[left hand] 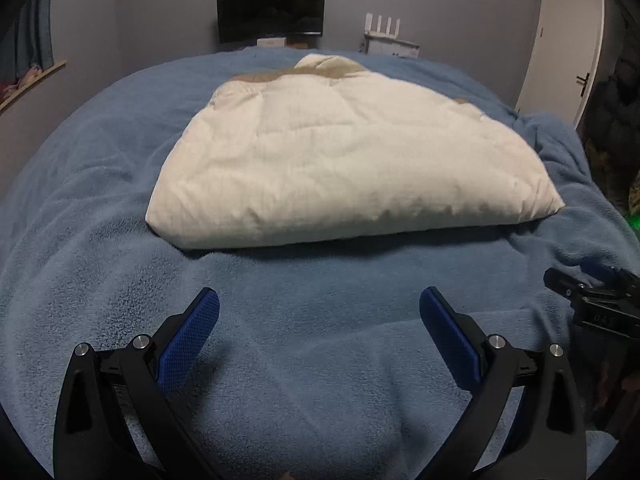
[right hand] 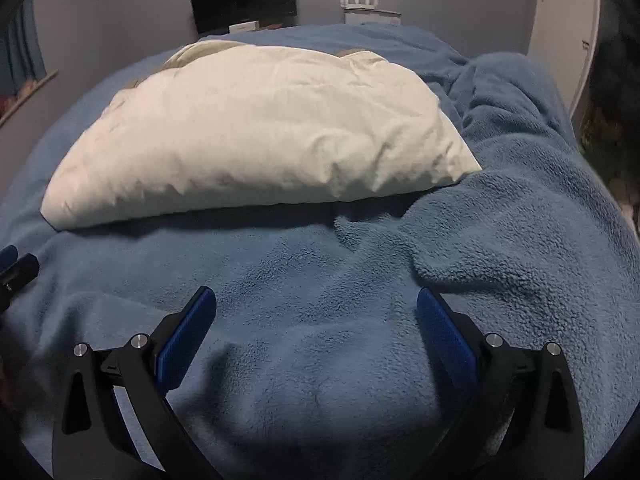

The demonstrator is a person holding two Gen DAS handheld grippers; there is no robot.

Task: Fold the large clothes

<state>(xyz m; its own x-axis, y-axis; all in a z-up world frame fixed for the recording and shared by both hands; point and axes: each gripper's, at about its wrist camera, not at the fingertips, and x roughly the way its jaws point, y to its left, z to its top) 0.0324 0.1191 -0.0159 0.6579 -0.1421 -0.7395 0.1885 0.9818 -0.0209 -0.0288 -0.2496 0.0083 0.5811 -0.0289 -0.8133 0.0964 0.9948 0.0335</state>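
Observation:
A cream quilted garment [left hand: 340, 160] lies folded into a thick pad on the blue fleece blanket [left hand: 312, 340], with tan lining showing at its far edge. It also shows in the right wrist view [right hand: 256, 132]. My left gripper [left hand: 319, 300] is open and empty, low over the blanket, short of the garment's near edge. My right gripper [right hand: 316, 300] is open and empty, also short of the near edge, toward the garment's right part. The right gripper's tip shows at the right of the left wrist view [left hand: 592, 288]. The left gripper's tip shows at the left edge of the right wrist view [right hand: 16, 268].
The blanket covers a bed and bunches into folds at the right [right hand: 500, 92]. A dark monitor [left hand: 271, 10] and a white router [left hand: 383, 26] stand beyond the bed's far edge. A white door [left hand: 564, 48] is at the right.

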